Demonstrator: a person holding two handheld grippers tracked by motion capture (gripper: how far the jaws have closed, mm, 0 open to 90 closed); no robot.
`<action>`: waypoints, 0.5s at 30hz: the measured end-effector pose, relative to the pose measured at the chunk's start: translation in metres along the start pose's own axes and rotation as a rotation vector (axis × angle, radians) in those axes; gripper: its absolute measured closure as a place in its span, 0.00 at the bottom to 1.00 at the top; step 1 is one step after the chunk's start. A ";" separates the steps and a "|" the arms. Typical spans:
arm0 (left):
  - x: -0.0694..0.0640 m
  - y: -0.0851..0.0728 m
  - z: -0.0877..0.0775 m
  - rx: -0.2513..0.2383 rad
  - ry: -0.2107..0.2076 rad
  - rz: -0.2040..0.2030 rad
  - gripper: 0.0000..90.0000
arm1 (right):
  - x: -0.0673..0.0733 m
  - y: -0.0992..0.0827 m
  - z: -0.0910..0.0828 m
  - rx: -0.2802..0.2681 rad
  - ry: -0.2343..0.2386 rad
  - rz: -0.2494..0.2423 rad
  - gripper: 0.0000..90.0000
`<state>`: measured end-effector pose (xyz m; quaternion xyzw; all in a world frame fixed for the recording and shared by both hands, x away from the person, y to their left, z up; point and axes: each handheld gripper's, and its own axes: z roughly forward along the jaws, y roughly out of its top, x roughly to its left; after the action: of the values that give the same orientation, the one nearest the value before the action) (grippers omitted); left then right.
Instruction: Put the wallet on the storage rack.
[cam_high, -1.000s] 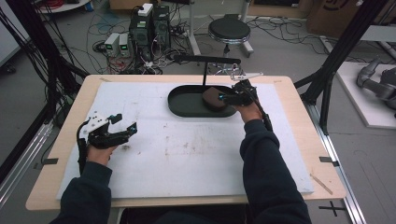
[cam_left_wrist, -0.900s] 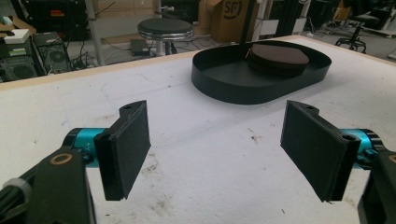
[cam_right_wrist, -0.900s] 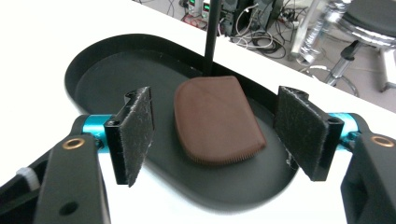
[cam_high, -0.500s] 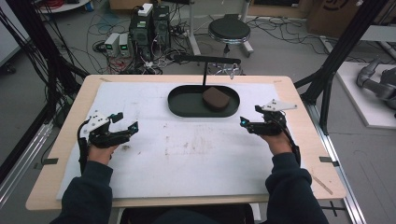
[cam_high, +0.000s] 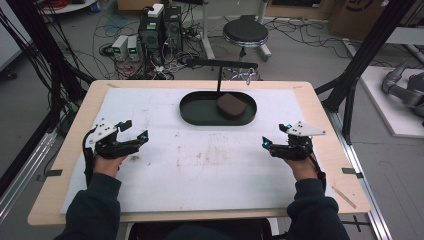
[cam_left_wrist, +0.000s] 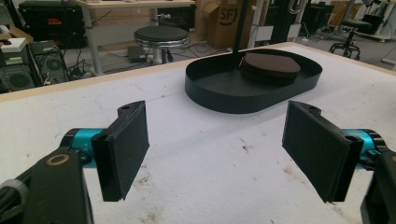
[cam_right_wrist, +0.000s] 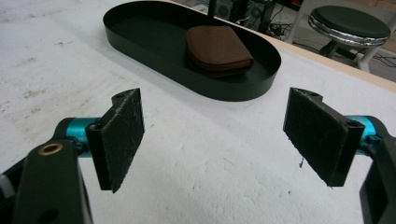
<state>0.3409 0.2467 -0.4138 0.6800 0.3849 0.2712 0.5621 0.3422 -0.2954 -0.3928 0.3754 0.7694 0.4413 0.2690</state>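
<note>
A flat brown pad (cam_high: 230, 105) lies in the right half of a black oval tray (cam_high: 197, 107) at the back middle of the table. My left gripper (cam_high: 137, 129) rests at the left of the white mat, open and empty. My right gripper (cam_high: 275, 135) sits at the right of the mat, well clear of the tray. Its jaws have just been opening and nothing is between them. In the left gripper view the open gripper (cam_left_wrist: 215, 154) faces the tray (cam_left_wrist: 219, 98) and the pad (cam_left_wrist: 271, 65). In the right gripper view the open gripper (cam_right_wrist: 215, 140) faces the tray (cam_right_wrist: 140, 28) and the pad (cam_right_wrist: 217, 49).
A white mat (cam_high: 200, 165) with faint stains covers most of the wooden table. A black post with a crossbar (cam_high: 220, 64) stands just behind the tray. On the floor beyond are a stool (cam_high: 245, 32), computer boxes (cam_high: 160, 25) and cables.
My right gripper has drawn back from over the tray to the right side of the mat, leaving the brown pad in the tray. The left gripper has stayed still.
</note>
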 end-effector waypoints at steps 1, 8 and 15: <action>0.000 0.000 0.000 0.001 0.001 0.004 0.25 | 0.000 0.000 0.000 0.000 0.000 0.000 0.23; -0.001 0.000 -0.001 0.003 0.002 0.010 0.25 | -0.004 -0.007 0.002 0.011 -0.008 0.008 0.23; -0.001 0.000 0.000 0.010 0.001 0.012 0.25 | -0.006 -0.009 0.002 0.016 -0.018 0.007 0.23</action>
<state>0.3404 0.2458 -0.4142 0.6850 0.3823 0.2730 0.5568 0.3443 -0.3019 -0.4009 0.3842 0.7692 0.4327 0.2713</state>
